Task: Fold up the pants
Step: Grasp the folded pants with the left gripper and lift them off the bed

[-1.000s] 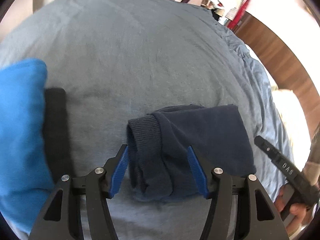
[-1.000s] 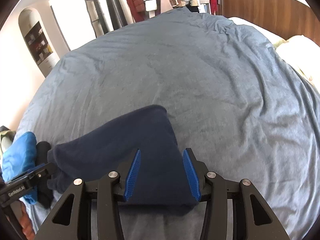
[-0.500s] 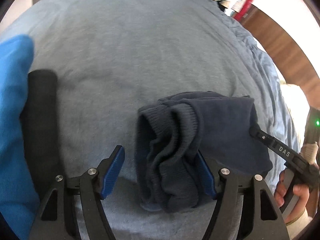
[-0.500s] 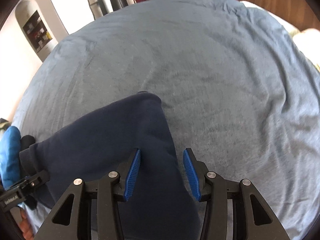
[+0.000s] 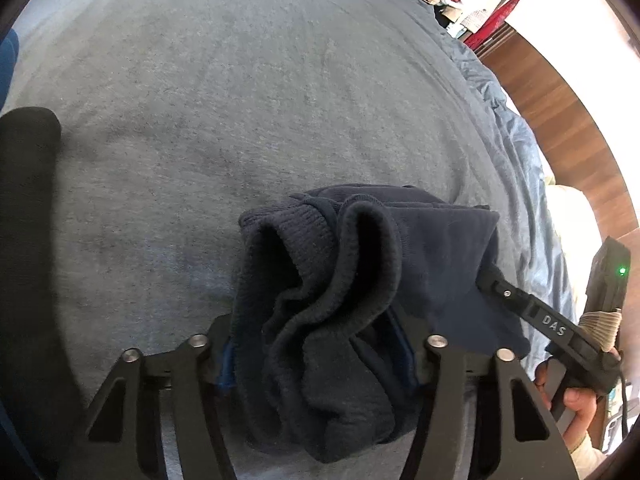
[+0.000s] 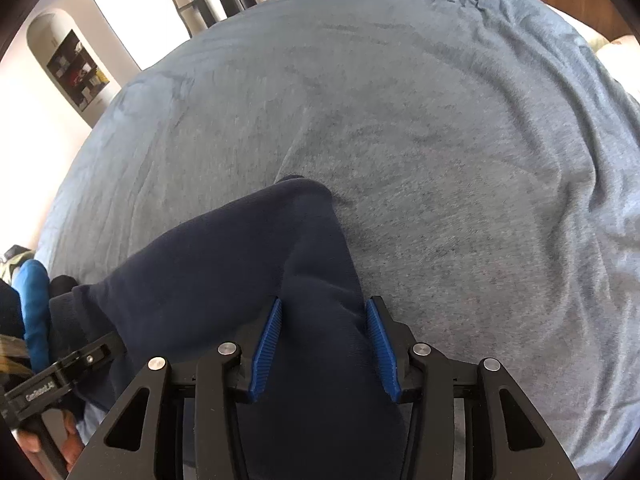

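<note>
The folded navy pants (image 5: 360, 280) fill the parted left gripper (image 5: 320, 360) from 12 o'clock, their other end lying between the spread right gripper (image 6: 324, 344) fingers.

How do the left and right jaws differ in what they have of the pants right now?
The left gripper straddles the bunched, ribbed cuff end of the pants, which hides its pads; the right gripper straddles a smooth folded edge, blue pads showing. Left jaws stand wider than right. Both are open around the same navy fabric, on the grey-blue bedcover.
</note>
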### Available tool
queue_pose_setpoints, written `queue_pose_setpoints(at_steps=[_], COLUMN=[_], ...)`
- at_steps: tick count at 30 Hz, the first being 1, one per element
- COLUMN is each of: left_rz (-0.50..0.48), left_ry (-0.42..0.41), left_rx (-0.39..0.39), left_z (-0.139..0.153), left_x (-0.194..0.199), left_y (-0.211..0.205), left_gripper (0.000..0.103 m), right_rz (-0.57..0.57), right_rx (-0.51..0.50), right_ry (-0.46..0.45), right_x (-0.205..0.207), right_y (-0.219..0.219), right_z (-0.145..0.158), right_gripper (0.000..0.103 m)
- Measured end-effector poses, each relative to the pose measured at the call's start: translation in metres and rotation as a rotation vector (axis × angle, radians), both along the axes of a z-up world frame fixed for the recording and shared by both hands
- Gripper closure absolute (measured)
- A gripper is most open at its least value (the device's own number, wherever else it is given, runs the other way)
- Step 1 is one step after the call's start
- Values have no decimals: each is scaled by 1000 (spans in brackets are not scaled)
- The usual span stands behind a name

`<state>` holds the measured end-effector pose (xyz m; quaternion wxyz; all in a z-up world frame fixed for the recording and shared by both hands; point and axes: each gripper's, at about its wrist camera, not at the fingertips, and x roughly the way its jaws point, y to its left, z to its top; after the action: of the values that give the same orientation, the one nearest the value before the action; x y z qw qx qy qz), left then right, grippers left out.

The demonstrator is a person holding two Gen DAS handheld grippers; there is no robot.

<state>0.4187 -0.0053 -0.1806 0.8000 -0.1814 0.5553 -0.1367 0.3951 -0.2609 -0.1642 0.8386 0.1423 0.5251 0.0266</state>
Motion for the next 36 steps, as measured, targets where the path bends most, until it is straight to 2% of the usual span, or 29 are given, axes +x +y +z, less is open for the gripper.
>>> queue_pose_setpoints(at_steps=[4, 9, 14, 23, 29, 36], left_rz=[-23, -22, -19, -11, 59, 161], left_ry=[-12, -28, -68, -181, -223, -249], left_rx=[-17, -77, -138, -152, -136, -65], left_z=[10, 29, 58, 124, 159, 196], left_x=[-6, -13, -22, -52, -84, -109], left_y=[4, 11, 19, 43, 97, 179], left_gripper=[63, 70, 72, 72, 72, 72], right_rz=[-5, -29, -31, -8, 63, 176], right_rx=[5, -26, -71, -101, -109, -65], right_ry=[-2, -55, -128, -235, -292, -331], right_x=[1, -11, -25, -44, -53, -55], right_y=[1, 6, 13, 24, 62, 132], right_z=[2, 28, 64, 128, 163, 188], right_gripper=[79, 87, 87, 87, 87, 87])
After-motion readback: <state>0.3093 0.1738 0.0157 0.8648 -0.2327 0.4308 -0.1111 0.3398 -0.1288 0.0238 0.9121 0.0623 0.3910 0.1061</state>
